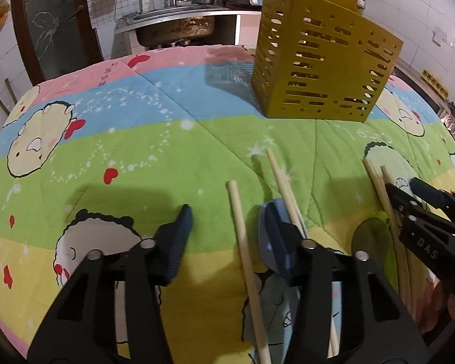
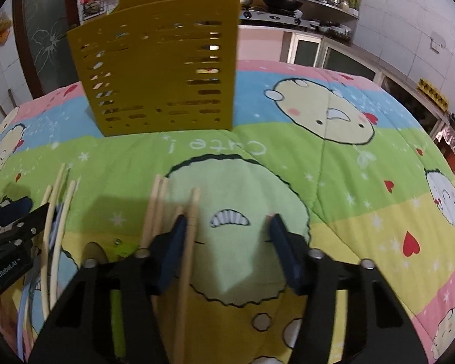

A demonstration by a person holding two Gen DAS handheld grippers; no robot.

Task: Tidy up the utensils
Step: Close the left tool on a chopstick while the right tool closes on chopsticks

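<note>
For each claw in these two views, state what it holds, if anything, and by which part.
Neither holds anything. The left claw stands open around a chopstick lying on the quilt; the right claw is open beside another chopstick, neither clamped.

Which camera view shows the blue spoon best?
The left wrist view: the blue spoon lies near the middle, its bowl facing the camera, though the left gripper finger and a chopstick cover part of it. The right wrist view shows only a pale blue sliver between chopsticks at the left edge.
</note>
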